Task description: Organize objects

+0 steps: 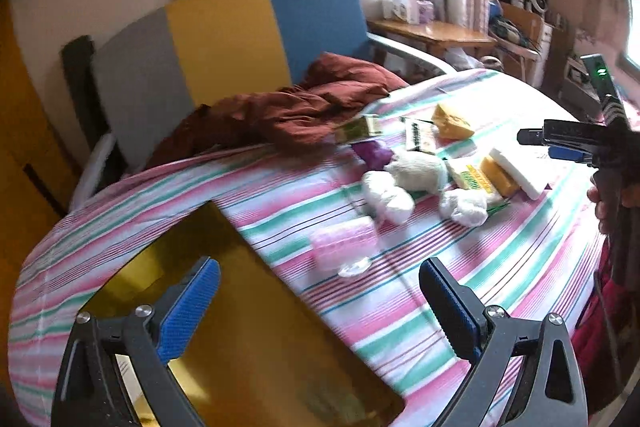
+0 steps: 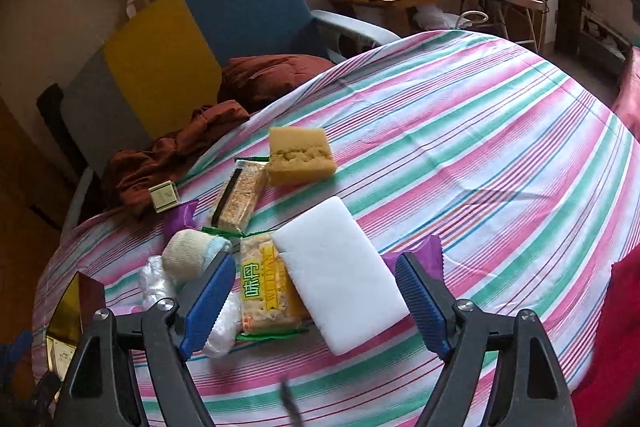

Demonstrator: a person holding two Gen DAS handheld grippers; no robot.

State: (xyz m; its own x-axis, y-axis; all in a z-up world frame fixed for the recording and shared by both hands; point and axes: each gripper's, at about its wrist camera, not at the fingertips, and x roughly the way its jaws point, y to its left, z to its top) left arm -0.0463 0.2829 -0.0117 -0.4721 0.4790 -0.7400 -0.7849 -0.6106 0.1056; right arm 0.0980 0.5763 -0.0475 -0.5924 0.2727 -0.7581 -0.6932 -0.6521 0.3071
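On the striped bedsheet [image 2: 460, 131], both claws gape wide: right claw [image 2: 316, 303] over the white sponge [image 2: 340, 275], left claw [image 1: 320, 311] empty.

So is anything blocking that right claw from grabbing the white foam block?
Nothing visible does. The right gripper hangs open over the white foam block. The block lies partly on a snack packet, which crowds its left edge.

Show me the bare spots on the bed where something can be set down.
The striped sheet lies bare to the right of the yellow sponge and white foam block, out to the bed's far edge. A smaller bare strip sits in front of the right claw. The left side is crowded: snack packs, socks, wrappers and the gold box under the left claw.
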